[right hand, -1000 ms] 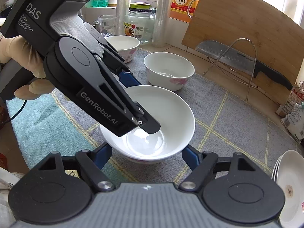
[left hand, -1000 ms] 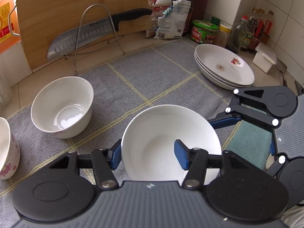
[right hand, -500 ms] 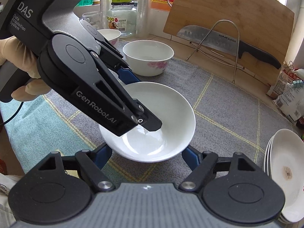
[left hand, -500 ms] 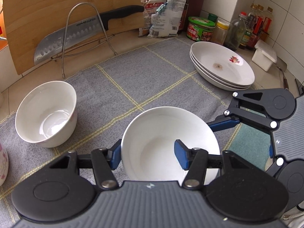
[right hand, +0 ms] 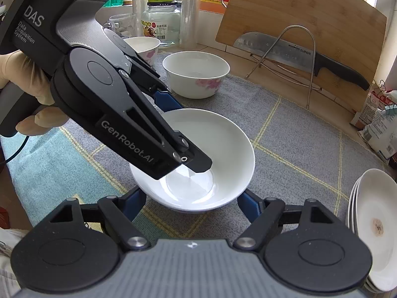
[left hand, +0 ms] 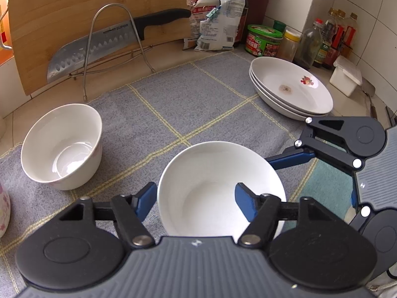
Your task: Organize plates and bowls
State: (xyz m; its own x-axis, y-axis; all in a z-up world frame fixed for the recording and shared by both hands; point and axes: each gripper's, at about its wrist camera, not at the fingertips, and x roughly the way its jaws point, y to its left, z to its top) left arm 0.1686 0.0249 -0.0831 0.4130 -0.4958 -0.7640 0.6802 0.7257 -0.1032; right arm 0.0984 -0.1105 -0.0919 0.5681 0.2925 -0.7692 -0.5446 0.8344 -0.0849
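A plain white bowl (left hand: pixel 211 188) (right hand: pixel 213 149) sits on the grey checked mat (left hand: pixel 173 104). My left gripper (left hand: pixel 196 195) straddles its rim, one finger (left hand: pixel 148 196) outside and the other inside. Its jaws have just been opening and the pads stand off the wall. My right gripper (right hand: pixel 191 202) is open, its fingers wide on either side of the bowl's near base. A second white bowl with pink flowers (left hand: pixel 62 146) (right hand: pixel 196 74) stands apart on the mat. A stack of white plates (left hand: pixel 290 89) (right hand: pixel 374 226) lies at the mat's far side.
A third flowered bowl (right hand: pixel 144 47) stands by a glass jar (right hand: pixel 161 19). A cleaver (left hand: pixel 99 47) rests on a wire rack before a wooden board (left hand: pixel 74 5). Bottles, jars and bags (left hand: pixel 265 39) line the tiled wall. A teal cloth (right hand: pixel 49 168) lies under a gloved hand (right hand: pixel 37 109).
The left gripper's fingers have spread apart around the bowl's rim. Between the two earlier frames both views shifted sideways over the mat; since then the bowl has stayed put. The right gripper stays open.
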